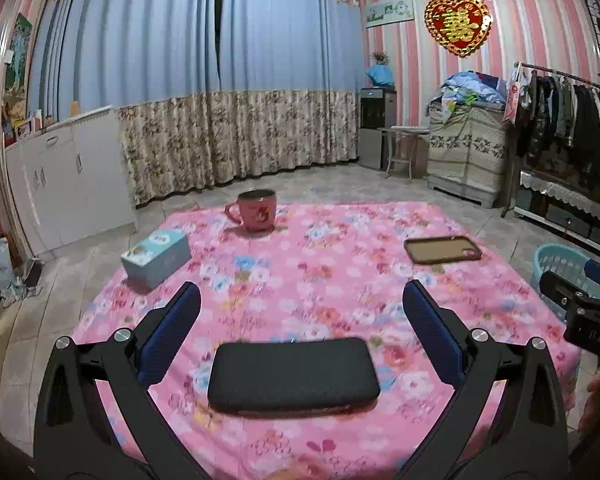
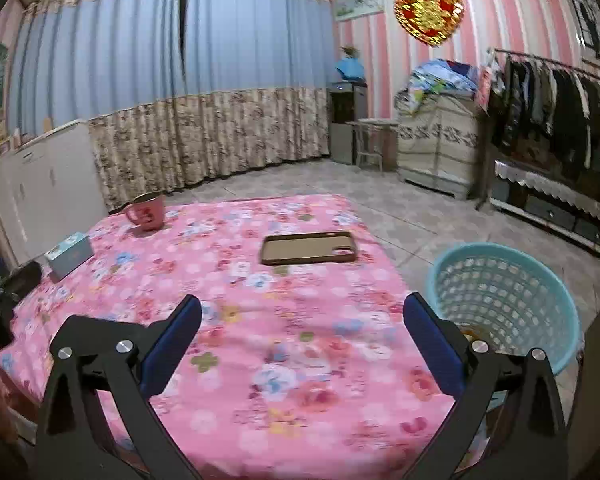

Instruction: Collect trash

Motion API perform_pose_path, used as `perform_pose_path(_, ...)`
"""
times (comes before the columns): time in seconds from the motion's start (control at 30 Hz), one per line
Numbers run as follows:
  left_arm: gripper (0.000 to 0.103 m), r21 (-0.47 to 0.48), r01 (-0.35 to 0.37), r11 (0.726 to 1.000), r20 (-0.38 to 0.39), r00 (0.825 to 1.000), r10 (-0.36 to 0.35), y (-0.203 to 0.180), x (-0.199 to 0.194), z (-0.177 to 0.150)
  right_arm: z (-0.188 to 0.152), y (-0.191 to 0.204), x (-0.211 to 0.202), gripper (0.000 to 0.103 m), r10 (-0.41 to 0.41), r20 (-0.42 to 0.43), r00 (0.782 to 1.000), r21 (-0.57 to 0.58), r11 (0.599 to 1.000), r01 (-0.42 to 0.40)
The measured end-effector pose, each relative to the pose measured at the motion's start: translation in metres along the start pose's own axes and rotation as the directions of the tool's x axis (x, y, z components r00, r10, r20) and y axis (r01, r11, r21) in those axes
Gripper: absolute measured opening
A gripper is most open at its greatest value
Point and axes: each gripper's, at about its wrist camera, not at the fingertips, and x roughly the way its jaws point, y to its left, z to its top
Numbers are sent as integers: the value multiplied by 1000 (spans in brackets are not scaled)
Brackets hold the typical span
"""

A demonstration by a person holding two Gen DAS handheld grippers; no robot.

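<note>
My left gripper (image 1: 302, 302) stands open above a table under a pink floral cloth (image 1: 340, 276). A flat black pouch (image 1: 294, 376) lies on the cloth between its two arms, behind the blue fingertips (image 1: 188, 308), and nothing presses on it. My right gripper (image 2: 303, 310) is open and empty over the table's right part (image 2: 260, 364). A light blue plastic basket (image 2: 504, 300) stands on the floor just right of the table, beside the right finger. Something small and orange-brown shows at its bottom. The basket (image 1: 556, 272) also appears at the right edge of the left wrist view.
On the cloth are a pink mug (image 1: 256, 210), a pale blue box (image 1: 156, 256) and a brown phone case (image 1: 442, 250). In the right wrist view the phone case (image 2: 308, 248) lies ahead of the fingers. White cabinets, curtains and a clothes rack line the tiled room.
</note>
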Motion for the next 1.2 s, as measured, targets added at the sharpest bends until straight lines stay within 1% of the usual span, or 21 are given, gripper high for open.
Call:
perform_pose_path(0.07,98,-5,2,1000,-19,1000,-2,2,2,-7,-5,11,-3,99,6,25,1000,-25,1000,-5)
perform_pose_path(0.13,98,3,-3,1000,-22,1000,3,2,4,-12,-7,18,-4,99,7,45,999,-48,999,-5)
perform_pose_path(0.27,98,16,-9,1000,-27,1000,9,3,10,-19,-14,24,-1,99,15,37,999,-59,998,-12)
perform_pose_path(0.4,98,5,7,1000,-48,999,-7,3,15,-22,-14,26,-1,99,10,41,999,-68,998,-7)
perform_pose_path(0.6,98,-1,-11,1000,-5,1000,11,2,12,-25,-19,27,3,99,10,19,1000,-53,999,-8)
perform_pose_path(0.73,98,0,-10,1000,-7,1000,10,1,13,-25,-19,27,2,99,5,33,999,-56,998,-3)
perform_pose_path(0.93,98,-20,-8,1000,-5,1000,8,4,12,-24,-19,29,-2,99,19,48,999,-61,998,-16)
perform_pose_path(1.2,98,-12,-8,1000,-9,1000,8,1,10,-24,-18,29,-4,99,21,59,998,-59,998,-17)
